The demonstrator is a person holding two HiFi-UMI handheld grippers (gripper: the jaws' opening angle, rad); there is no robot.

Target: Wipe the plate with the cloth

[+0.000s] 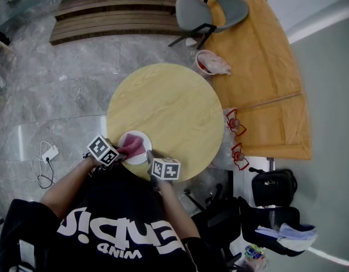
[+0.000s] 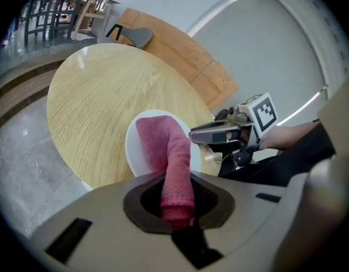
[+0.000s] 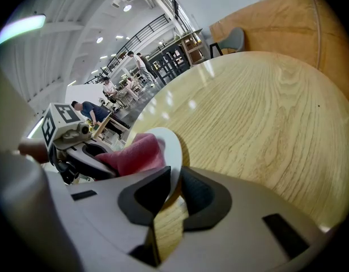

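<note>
A small white plate point(image 1: 140, 137) lies at the near edge of the round wooden table point(image 1: 169, 106). A pink cloth point(image 1: 132, 146) lies across the plate. My left gripper point(image 1: 115, 156) is shut on the cloth point(image 2: 173, 169), which runs from its jaws onto the plate point(image 2: 133, 146). My right gripper point(image 1: 153, 158) is shut on the plate's rim point(image 3: 173, 152), tilting the plate up on that side. In the right gripper view the cloth point(image 3: 136, 153) rests on the plate and the left gripper point(image 3: 72, 146) sits just behind it.
A grey chair point(image 1: 211, 11) and a wooden bench point(image 1: 115, 16) stand beyond the table. A wooden platform point(image 1: 265, 67) runs at the right, with a bin point(image 1: 211, 62) at its foot. Bags point(image 1: 273, 186) lie on the floor at right, a power strip point(image 1: 49, 153) at left.
</note>
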